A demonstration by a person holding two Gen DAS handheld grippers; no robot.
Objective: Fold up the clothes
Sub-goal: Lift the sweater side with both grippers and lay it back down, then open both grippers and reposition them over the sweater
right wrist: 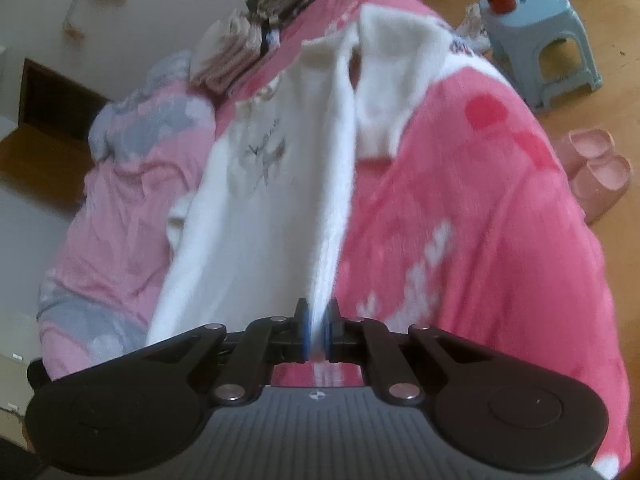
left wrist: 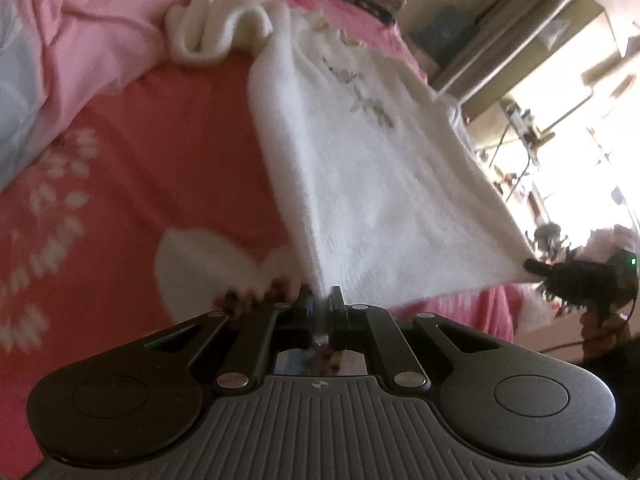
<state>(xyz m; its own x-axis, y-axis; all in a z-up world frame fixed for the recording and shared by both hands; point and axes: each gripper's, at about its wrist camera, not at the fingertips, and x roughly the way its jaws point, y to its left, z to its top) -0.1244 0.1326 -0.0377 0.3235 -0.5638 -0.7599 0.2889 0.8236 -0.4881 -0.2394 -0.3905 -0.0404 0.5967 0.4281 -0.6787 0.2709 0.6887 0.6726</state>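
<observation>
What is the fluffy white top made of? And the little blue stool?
The white top looks like soft, fuzzy knit or fleece: its surface is nappy and its edges blur, and it hangs limp from both tools. The blue stool looks like moulded plastic, smooth with a slight shine and rounded one-piece legs.

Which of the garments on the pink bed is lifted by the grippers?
The white fluffy sweater with grey embroidery, stretched above the bed; the folded striped knits lie stacked at the far end.

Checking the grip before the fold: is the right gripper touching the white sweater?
Touching. The right wrist view shows the right gripper pinching the white sweater.
</observation>
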